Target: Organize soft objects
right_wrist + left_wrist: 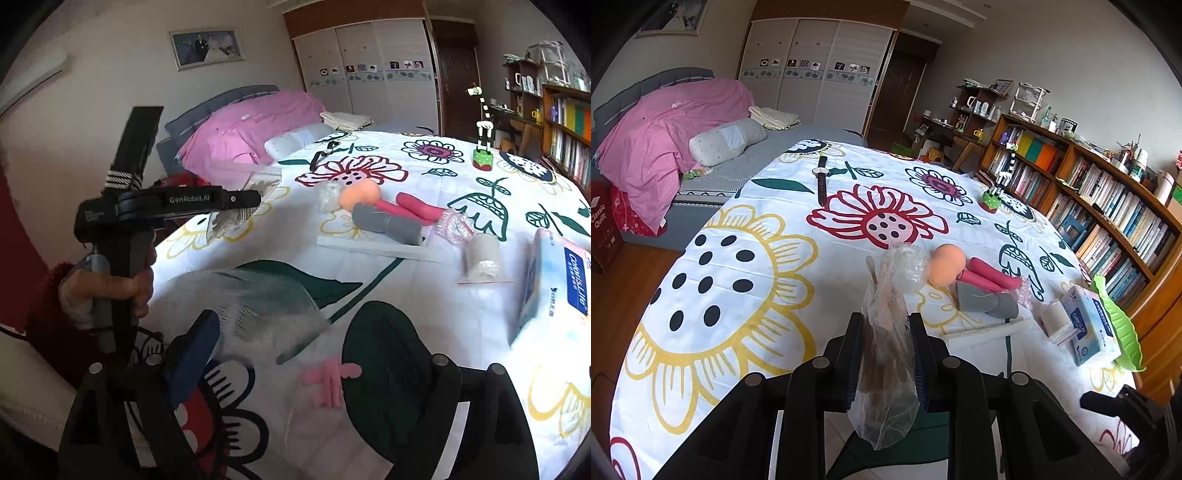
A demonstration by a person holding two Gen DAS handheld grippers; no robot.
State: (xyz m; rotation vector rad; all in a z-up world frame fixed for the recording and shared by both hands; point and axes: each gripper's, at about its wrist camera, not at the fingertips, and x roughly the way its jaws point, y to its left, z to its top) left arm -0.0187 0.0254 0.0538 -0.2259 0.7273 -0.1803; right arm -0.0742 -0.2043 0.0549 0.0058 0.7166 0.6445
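Left wrist view is showing the tabletop (720, 295), covered in a big flowered cloth, taking up most of the scene, with the bed (701, 158) and bookshelf (1108, 206) lying beyond it. On the cloth's right side a tissue pack (1091, 325) is lying near the edge, with a white roll (1054, 317) just beside it. Toward the middle, the soft things are sitting together: a grey foam roll (988, 301), a pink-red roll (991, 277) touching it from behind, and a peach sponge (946, 266) beside a crumpled clear wrapper (908, 266).

Left tool (886, 354) is closing narrowly on a clear plastic bag (886, 369) with brownish stick-like contents, holding it upright above the cloth in front of that cluster. Right tool (280, 369) is standing wide and holding nothing, hovering low over the near edge of the cloth, with a small pink piece (330, 380) lying between its fingers on the cloth and a blurred clear film (266, 306) just ahead; what that film is cannot be told.

Judging from this, the step in hand is carrying the bag toward the grouped soft items. Doing it well probably means keeping the pinch gentle, since the thin film is likely slipping or tearing under pressure, lowering it beside the grey roll rather than onto it, and bringing the free right tool up to steady the hanging bottom of the bag.
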